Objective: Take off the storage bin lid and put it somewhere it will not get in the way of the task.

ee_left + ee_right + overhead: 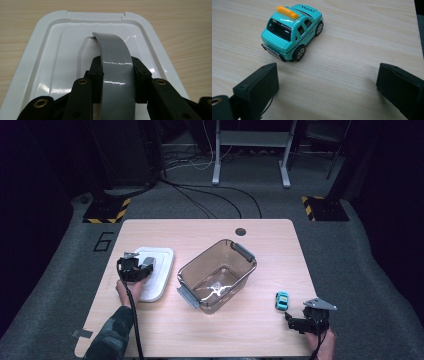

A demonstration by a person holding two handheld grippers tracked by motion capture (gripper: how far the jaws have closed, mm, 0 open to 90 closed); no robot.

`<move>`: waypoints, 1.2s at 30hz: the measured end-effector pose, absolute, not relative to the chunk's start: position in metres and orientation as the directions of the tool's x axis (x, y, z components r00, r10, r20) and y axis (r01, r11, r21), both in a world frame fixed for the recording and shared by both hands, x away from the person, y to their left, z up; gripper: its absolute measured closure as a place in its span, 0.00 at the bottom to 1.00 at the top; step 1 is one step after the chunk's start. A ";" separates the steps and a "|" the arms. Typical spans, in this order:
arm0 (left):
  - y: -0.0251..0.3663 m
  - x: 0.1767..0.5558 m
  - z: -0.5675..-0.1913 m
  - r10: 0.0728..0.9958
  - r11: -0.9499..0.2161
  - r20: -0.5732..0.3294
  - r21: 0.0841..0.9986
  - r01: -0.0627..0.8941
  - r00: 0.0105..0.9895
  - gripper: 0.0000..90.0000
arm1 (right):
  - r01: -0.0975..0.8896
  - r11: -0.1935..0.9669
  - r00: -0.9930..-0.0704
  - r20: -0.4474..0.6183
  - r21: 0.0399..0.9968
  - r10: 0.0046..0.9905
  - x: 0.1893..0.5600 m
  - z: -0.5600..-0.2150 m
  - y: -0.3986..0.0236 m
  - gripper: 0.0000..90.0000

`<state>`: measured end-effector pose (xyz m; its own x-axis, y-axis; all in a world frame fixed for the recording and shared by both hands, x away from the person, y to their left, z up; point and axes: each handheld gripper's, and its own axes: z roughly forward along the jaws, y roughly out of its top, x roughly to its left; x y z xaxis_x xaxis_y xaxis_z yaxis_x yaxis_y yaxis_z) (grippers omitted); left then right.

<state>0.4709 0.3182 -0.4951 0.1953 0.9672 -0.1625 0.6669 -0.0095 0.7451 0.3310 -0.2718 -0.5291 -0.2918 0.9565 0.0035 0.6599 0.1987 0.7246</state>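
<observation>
While the left gripper [142, 268] clamps the grey handle [113, 65] of a white lid [159, 272], the right gripper [296, 321] rests open near a toy car [282, 300].

Seen from above, the lid lies flat on the table [260, 330] at the left, just beside a clear tub [217, 275] set at an angle in the middle; bare wood runs between tub and car, and the car sits near the table's right edge. Along the left gripper's jaws, both pads press the arched handle from either side, the lid's raised rim framing it with wood beyond. Along the right gripper's jaws, the two pads stand wide apart over bare wood, the turquoise car ahead and left of them, untouched, the table edge at far right.
</observation>
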 end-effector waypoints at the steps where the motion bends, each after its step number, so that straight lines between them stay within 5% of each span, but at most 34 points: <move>1: 0.318 0.471 -0.495 0.967 -0.009 -0.162 0.745 0.667 0.195 0.75 | 0.660 0.199 -0.292 0.004 0.724 0.956 0.331 -0.529 -0.272 0.04; 23: 0.323 0.485 -0.507 0.975 -0.064 -0.107 0.708 0.703 0.196 0.72 | 0.660 0.198 -0.292 0.004 0.725 0.957 0.331 -0.529 -0.272 0.04; 27: 0.326 0.485 -0.507 0.974 -0.061 -0.114 0.704 0.707 0.198 0.62 | 0.660 0.198 -0.292 0.004 0.725 0.956 0.331 -0.529 -0.272 0.04; 33: 0.328 0.477 -0.500 0.978 -0.059 -0.109 0.674 0.736 0.178 0.26 | 0.660 0.198 -0.292 0.004 0.725 0.957 0.331 -0.529 -0.272 0.04; 36: 0.329 0.470 -0.495 0.978 -0.061 -0.107 0.683 0.728 0.181 0.16 | 0.660 0.198 -0.292 0.004 0.725 0.956 0.331 -0.529 -0.272 0.04</move>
<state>0.4697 0.3286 -0.4954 0.1815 0.9776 -0.1066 0.7283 -0.0608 0.6826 0.3310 -0.2718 -0.5291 -0.2918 0.9565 0.0039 0.6601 0.1984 0.7245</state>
